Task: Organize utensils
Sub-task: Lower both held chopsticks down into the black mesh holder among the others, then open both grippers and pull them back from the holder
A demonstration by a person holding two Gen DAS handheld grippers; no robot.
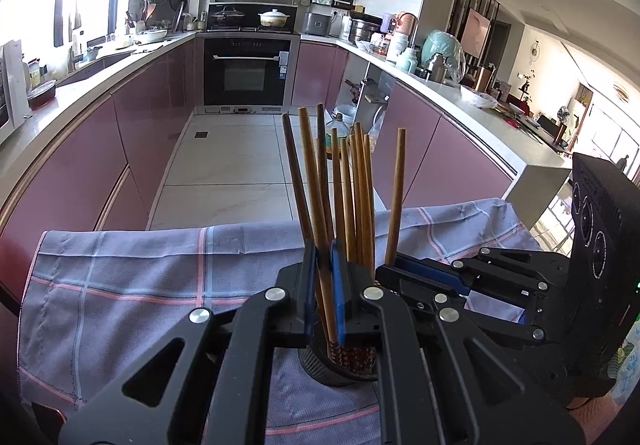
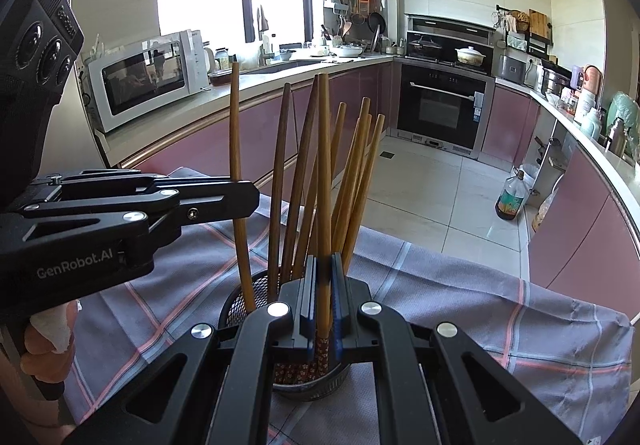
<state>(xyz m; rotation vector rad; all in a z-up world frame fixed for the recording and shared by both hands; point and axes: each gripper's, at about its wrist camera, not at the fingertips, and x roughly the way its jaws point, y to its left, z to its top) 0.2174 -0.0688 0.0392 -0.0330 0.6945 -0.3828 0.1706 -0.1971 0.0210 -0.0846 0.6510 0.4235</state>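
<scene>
Both grippers met over a black mesh cup (image 2: pixel 240 301) of chopsticks (image 1: pixel 352 197) standing on a checked cloth (image 1: pixel 140 285) that covered the surface. The left gripper (image 1: pixel 324 285) had its fingers clamped on one chopstick (image 1: pixel 316 181); the right gripper (image 2: pixel 323 297) pinched another chopstick (image 2: pixel 325 173). The remaining sticks fanned out, crowding both. Behind stood a microwave (image 2: pixel 144 77) and an oven (image 1: pixel 246 71).

Black tool (image 2: pixel 323 277) with blue pads, silver rivets, "GenRobot.AI" lettering
</scene>
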